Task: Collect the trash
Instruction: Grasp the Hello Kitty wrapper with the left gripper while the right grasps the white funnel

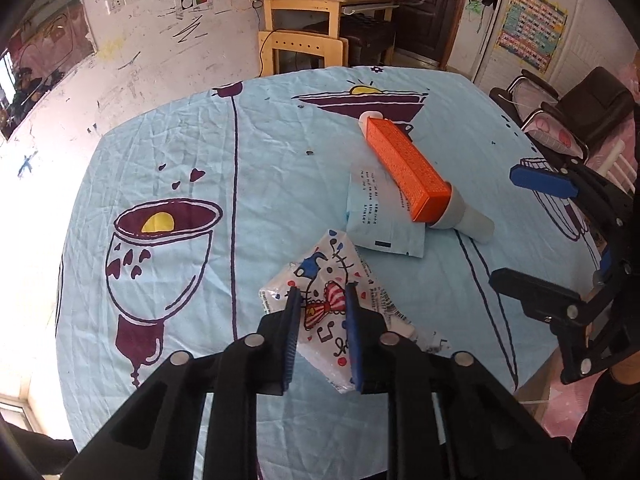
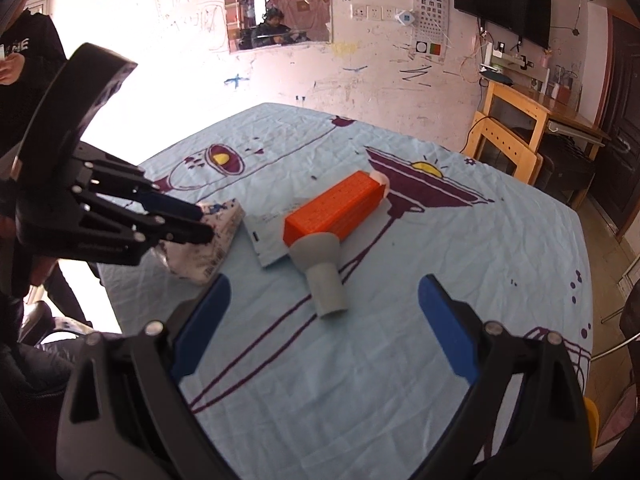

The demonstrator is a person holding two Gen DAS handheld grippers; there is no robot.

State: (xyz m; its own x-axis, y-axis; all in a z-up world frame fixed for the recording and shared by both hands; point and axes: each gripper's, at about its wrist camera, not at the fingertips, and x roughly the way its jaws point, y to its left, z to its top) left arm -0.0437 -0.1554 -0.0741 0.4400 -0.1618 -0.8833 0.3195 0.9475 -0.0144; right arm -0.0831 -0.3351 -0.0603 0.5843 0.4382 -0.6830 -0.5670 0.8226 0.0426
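On the table's blue cloth (image 1: pixel 168 168) lie three loose things, counted from the left: one white cartoon-printed packet (image 1: pixel 332 276), one pale blue pouch (image 1: pixel 380 216), and one orange box (image 1: pixel 404 168) with a grey tube (image 1: pixel 468 220) at its near end.

The left gripper (image 1: pixel 322 312) has its two blue pads pressed against the packet's sides, holding it; in the right wrist view the packet (image 2: pixel 218 236) sits at the table's near left edge, with the left gripper (image 2: pixel 200 222) closed around it.

The pouch lies just right of the packet, partly under the orange box. A small white thing (image 1: pixel 370 117) shows at the box's far end.

The right gripper (image 2: pixel 324 320) hovers over the cloth with its two pads spread wide, holding nothing, the grey tube (image 2: pixel 326 280) between and just beyond them.
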